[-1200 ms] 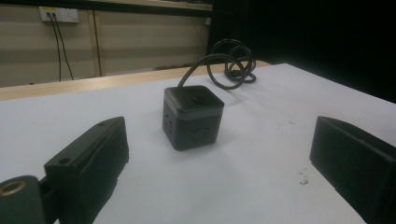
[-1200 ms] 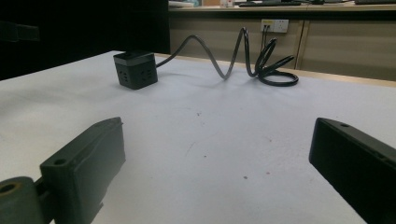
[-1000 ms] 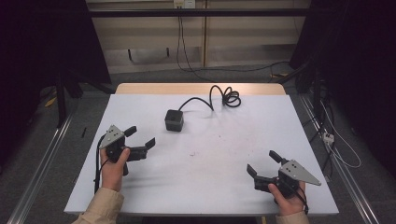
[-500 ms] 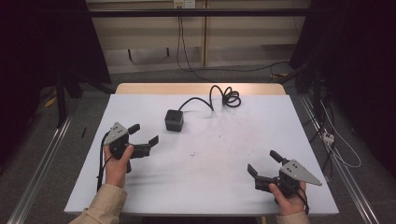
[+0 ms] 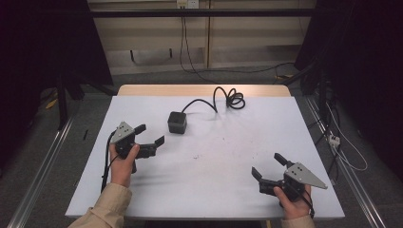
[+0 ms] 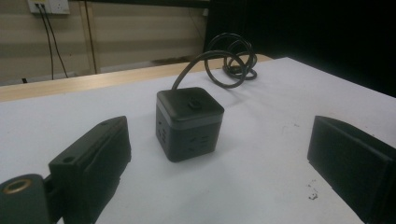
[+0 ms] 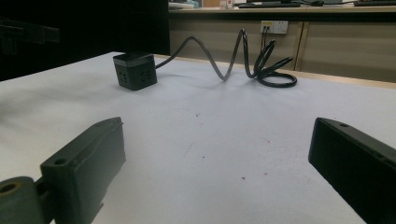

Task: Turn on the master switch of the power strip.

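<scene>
Black jaws stand wide apart on both grippers, neither touching anything. Nearest the person, the right gripper [image 5: 270,171] rests low at the near right of the white tabletop [image 5: 223,190], in the same place as a second ago. The left gripper [image 5: 148,137] has changed: over the last second it has crept forward and inward from the near left, so it now sits close to the dark cube power adapter [image 5: 177,122], its open jaws pointed that way. This reads as the approach to a grasp, with the closing not yet begun.

The left gripper view shows the cube [image 6: 189,122] centred between the jaws but apart from both, standing upright with socket slots on its near faces and a round button on top, details too small to read from the high view. The right gripper view sees the cube [image 7: 134,70] well off across bare tabletop. Farthest back, the coiled cable [image 5: 228,99] loops up from the cube toward the tabletop's far edge.
</scene>
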A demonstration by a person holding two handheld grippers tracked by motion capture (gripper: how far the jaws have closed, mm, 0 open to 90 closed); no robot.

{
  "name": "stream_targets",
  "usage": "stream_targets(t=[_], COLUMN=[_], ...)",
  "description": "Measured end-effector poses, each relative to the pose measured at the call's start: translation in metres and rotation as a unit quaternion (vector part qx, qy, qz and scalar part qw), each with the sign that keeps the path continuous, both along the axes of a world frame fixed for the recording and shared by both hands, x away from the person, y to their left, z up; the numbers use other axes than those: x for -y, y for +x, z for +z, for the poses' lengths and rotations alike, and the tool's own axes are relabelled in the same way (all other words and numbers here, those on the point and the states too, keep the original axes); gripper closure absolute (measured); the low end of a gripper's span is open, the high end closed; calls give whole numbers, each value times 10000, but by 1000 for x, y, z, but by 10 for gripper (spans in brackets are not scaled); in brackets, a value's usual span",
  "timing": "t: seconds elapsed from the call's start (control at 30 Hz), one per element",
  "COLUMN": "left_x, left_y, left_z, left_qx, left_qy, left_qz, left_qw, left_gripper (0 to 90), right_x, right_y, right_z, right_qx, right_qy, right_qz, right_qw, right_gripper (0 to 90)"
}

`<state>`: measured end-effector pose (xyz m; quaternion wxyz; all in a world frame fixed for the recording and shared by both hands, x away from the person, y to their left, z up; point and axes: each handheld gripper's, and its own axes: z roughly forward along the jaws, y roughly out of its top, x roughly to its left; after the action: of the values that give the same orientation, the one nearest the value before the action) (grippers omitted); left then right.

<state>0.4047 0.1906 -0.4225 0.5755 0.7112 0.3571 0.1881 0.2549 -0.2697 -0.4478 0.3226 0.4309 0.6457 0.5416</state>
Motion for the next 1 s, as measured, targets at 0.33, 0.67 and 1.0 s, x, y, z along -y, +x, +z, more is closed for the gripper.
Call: stream_targets(t=[0.33, 0.67, 1.0], left_x=[7, 15, 21], left_y=[7, 12, 18], left_z=[-1, 1, -1], left_qx=[-64, -86, -131], left_qy=[2, 97, 93], left_qz=[-36, -78, -77], left_qw=[10000, 9999, 9998], left_gripper=[56, 56, 55], right_x=[1, 1, 1], right_y=[0, 0, -1], right_z=[1, 1, 1], right_qx=[4, 0, 9], right_qy=[12, 16, 6], right_qz=[-19, -7, 9], right_qw=[10000, 10000, 10000], right_gripper=[32, 34, 32])
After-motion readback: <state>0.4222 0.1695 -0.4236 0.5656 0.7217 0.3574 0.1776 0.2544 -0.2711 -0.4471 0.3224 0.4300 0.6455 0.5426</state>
